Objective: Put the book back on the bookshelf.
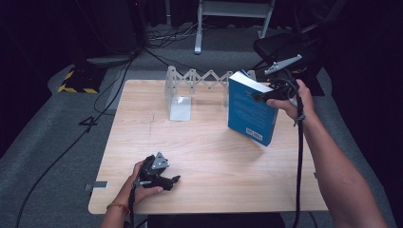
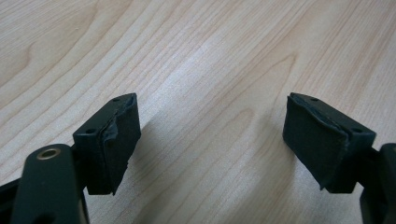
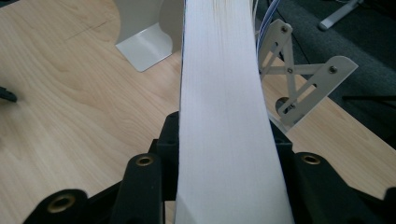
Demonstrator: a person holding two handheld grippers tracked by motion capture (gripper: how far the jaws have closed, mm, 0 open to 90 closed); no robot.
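Observation:
A thick blue book hangs tilted above the right part of the wooden table, with my right gripper shut on its upper right edge. In the right gripper view the book's white page edge runs up between the two black jaws. A white expanding book rack stands at the table's back edge, just left of and behind the book; the same rack shows on both sides of the pages. My left gripper lies near the front left of the table, open, nothing between its pads.
Cables trail over the grey floor left of the table. A white frame leg and a dark chair stand beyond the back edge. Bare wood lies between the two grippers.

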